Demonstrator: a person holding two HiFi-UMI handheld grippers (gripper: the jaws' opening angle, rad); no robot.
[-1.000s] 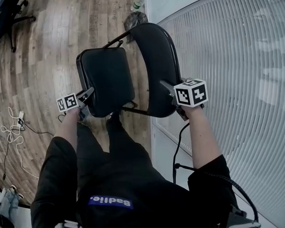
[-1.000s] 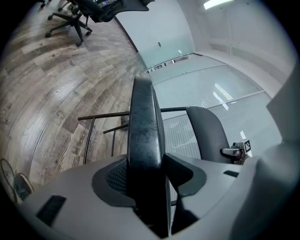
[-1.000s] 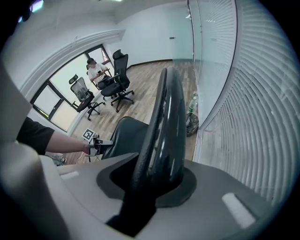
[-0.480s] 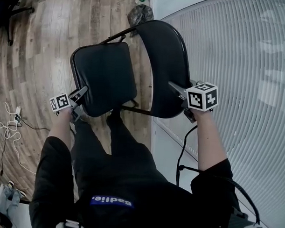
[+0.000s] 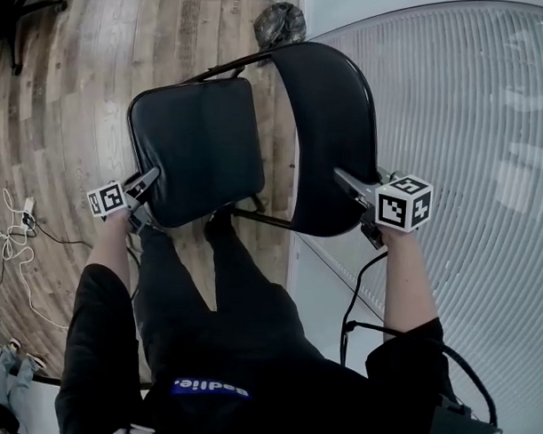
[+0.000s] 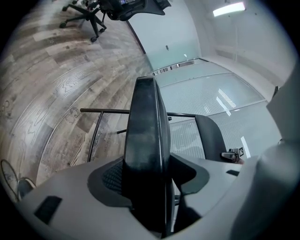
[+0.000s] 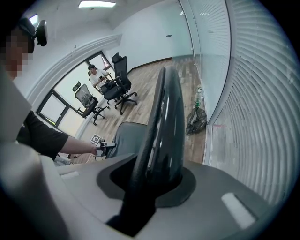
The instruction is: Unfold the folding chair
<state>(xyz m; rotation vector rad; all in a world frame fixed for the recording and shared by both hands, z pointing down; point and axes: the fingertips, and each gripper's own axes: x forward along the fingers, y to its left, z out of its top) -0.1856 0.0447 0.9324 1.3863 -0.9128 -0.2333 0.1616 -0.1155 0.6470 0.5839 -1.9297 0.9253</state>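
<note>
The wood-plank floor (image 5: 71,98) carries the folding chair (image 5: 199,138) on its legs. A tangle of white cable (image 5: 8,238) lies at the left. A crumpled dark bag (image 5: 280,23) sits just beyond the chair, and an office chair (image 6: 89,14) stands well apart.

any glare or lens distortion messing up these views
Head view: fisheye bows the floor planks and blinds. Left gripper view: ceiling light blown out, seat edge soft up close. Right gripper view: sheen on the backrest, dark corners.
</note>
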